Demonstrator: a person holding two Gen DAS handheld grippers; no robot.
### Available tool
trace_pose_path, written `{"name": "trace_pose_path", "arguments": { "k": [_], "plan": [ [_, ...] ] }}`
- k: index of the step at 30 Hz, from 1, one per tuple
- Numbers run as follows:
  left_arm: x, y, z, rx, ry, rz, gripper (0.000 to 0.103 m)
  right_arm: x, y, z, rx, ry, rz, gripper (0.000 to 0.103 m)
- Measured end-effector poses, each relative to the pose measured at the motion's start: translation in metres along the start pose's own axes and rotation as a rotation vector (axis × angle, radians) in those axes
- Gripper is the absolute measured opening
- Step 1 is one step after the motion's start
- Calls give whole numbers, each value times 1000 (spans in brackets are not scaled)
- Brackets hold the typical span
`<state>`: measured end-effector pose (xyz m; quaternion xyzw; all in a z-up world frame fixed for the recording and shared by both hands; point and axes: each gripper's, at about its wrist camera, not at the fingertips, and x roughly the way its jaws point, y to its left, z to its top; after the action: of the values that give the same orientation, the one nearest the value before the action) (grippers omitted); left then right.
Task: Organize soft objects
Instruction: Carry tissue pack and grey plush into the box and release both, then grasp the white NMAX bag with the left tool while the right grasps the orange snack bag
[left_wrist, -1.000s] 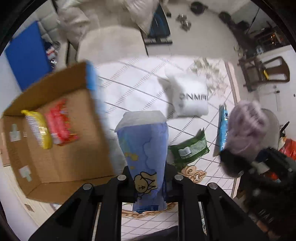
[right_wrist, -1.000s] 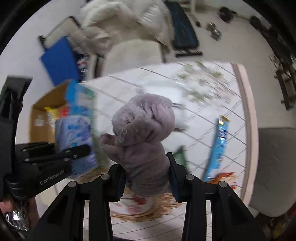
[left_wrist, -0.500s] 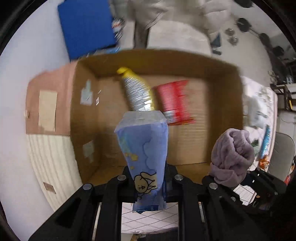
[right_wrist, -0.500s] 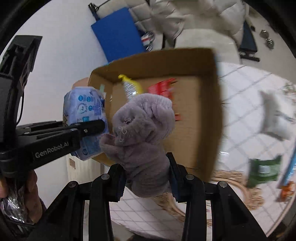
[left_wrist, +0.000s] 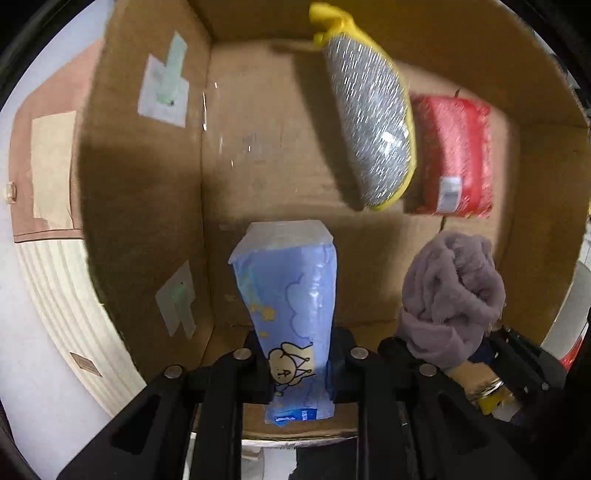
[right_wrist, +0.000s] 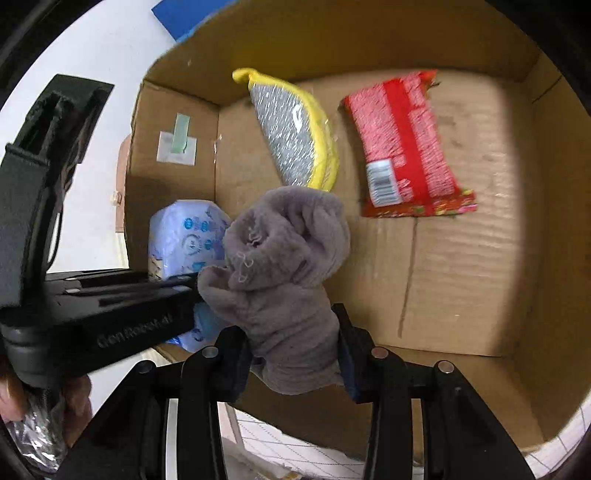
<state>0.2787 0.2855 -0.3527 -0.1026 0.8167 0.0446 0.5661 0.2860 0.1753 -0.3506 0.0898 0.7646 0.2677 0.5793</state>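
My left gripper (left_wrist: 297, 363) is shut on a blue tissue pack (left_wrist: 290, 295) with a cartoon rabbit, held over the left part of an open cardboard box (left_wrist: 147, 192). My right gripper (right_wrist: 293, 349) is shut on a rolled purple-grey fleece cloth (right_wrist: 284, 266), held inside the box (right_wrist: 461, 266) beside the pack (right_wrist: 184, 236). The cloth also shows in the left wrist view (left_wrist: 450, 295), at the right. On the box floor lie a yellow-edged silver scrub sponge (left_wrist: 369, 129) (right_wrist: 295, 136) and a red packet (left_wrist: 454, 155) (right_wrist: 402, 147).
The box walls rise on all sides of both grippers. The left gripper's body (right_wrist: 92, 306) crosses the right wrist view at the left. A white wall (left_wrist: 33, 332) and a brown flap with tape (left_wrist: 48, 166) lie left of the box.
Both grippers have moved from over the patterned mat to over the box and down into it, each keeping its load. The box now fills both views.
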Motion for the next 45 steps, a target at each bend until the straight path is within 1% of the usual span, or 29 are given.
{"name": "trace_pose_path", "arguments": {
  "k": [2,3,4,5,6,8,9,10,12,15,16,18,19,20,22,26,30,33,37,40,43,45],
  "plan": [
    [-1,2,-2,-7,0,-22,27,5,1,0,1,18,-8,52],
    [-3,3,-3,-11,-8,-25,31,6,3,0,-6,25,-19,62],
    [-6,4,-3,-14,-15,-26,38,6,4,0,-13,26,-20,73],
    [-11,5,-5,-15,-27,-24,43,5,6,0,-19,27,-22,78],
    [-14,5,-6,-15,-35,-24,45,4,8,0,-23,26,-27,81],
    [-24,2,-9,-8,-58,-11,56,-2,13,-3,-42,23,-52,81],
    [-29,1,-12,-3,-73,0,59,-5,15,-5,-52,17,-68,82],
    [-34,-2,-14,-1,-87,4,63,-11,15,-4,-58,12,-80,85],
    [-45,-7,-23,1,-112,6,65,-22,19,-5,-81,-7,-122,90],
    [-58,-11,-39,-3,-150,-14,65,-38,20,-12,-105,-33,-184,93],
    [-63,-8,-43,-2,-167,-14,66,-43,18,-14,-108,-43,-208,98],
    [-73,-8,-57,-8,-222,5,77,-54,7,-16,-114,-69,-245,103],
    [-80,-9,-65,-11,-261,10,87,-61,7,-20,-117,-93,-267,103],
    [-85,-9,-70,-18,-290,19,91,-67,4,-26,-120,-106,-283,103],
    [-94,-13,-85,-29,-362,38,93,-75,2,-31,-120,-139,-325,103],
    [-107,-22,-106,-46,-455,53,100,-99,-2,-54,-119,-231,-403,103],
    [-111,-31,-129,-73,-522,109,100,-123,-5,-78,-121,-295,-424,103],
    [-116,-32,-147,-83,-564,110,100,-138,-3,-98,-129,-351,-437,103],
    [-119,-35,-166,-98,-601,78,101,-151,-1,-121,-137,-390,-418,103],
    [-124,-41,-175,-105,-619,59,101,-161,-2,-134,-141,-395,-378,103],
    [-132,-62,-179,-88,-659,87,101,-175,-11,-143,-140,-400,-330,103],
    [-139,-87,-178,-50,-681,112,101,-190,-31,-149,-114,-405,-292,103]
  ]
}}
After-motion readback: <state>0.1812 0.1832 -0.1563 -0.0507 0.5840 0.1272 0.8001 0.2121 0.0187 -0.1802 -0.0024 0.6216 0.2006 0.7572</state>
